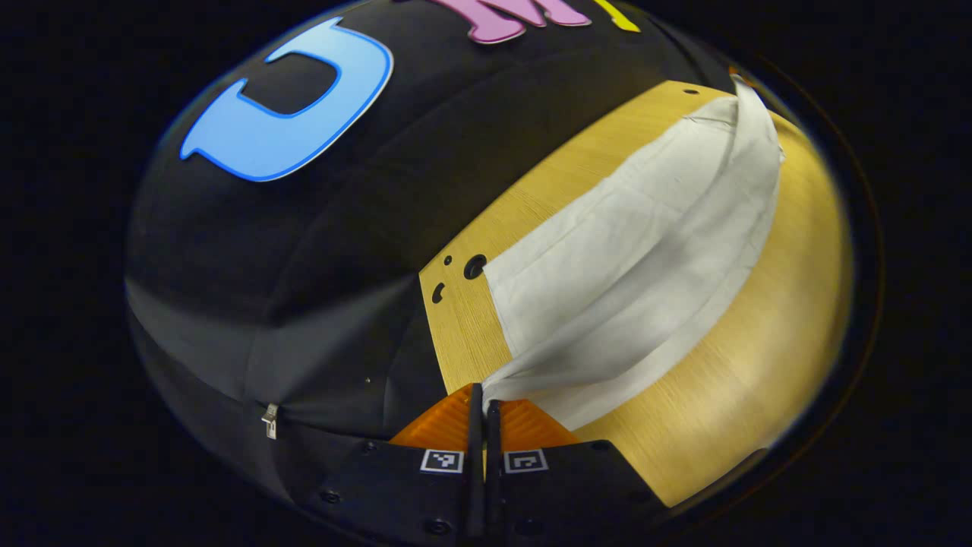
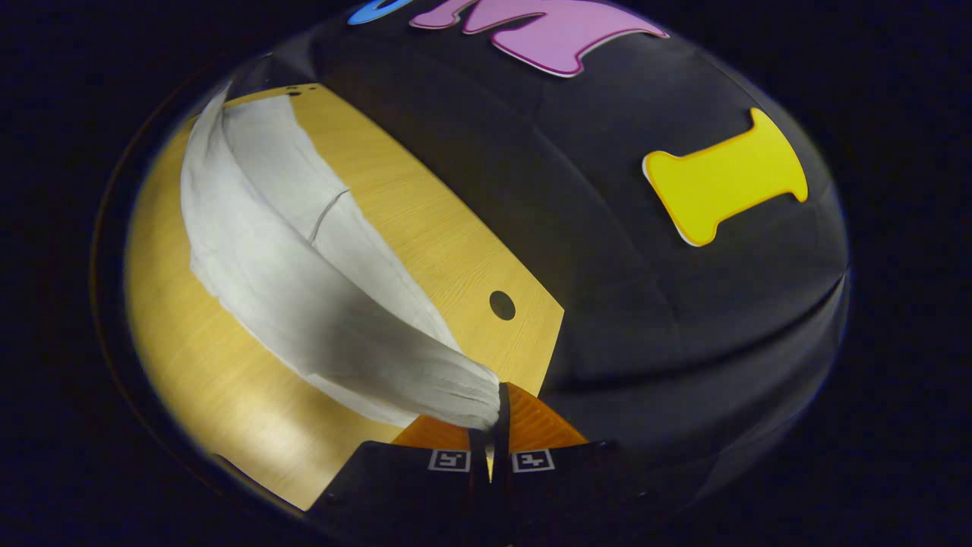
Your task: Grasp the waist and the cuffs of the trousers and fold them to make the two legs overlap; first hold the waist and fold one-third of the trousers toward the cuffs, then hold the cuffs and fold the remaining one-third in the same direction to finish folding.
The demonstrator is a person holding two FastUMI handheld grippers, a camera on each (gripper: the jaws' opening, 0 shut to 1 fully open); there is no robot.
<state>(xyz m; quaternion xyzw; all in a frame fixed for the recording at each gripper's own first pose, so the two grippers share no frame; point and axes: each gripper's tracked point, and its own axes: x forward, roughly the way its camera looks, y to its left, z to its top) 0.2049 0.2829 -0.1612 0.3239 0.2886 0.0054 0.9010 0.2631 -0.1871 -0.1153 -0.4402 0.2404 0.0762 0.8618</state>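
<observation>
Tabletop (image 1: 767,365): both tongs clamp trousers (image 1: 607,273).

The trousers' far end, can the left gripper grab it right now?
Probably not. The left gripper is shut on a bunched corner of the trousers, lifted off the table, so it would have to let go first.

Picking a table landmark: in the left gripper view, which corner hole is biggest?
The round hole nearest the trousers; the dot and slot beside it are smaller.
</observation>
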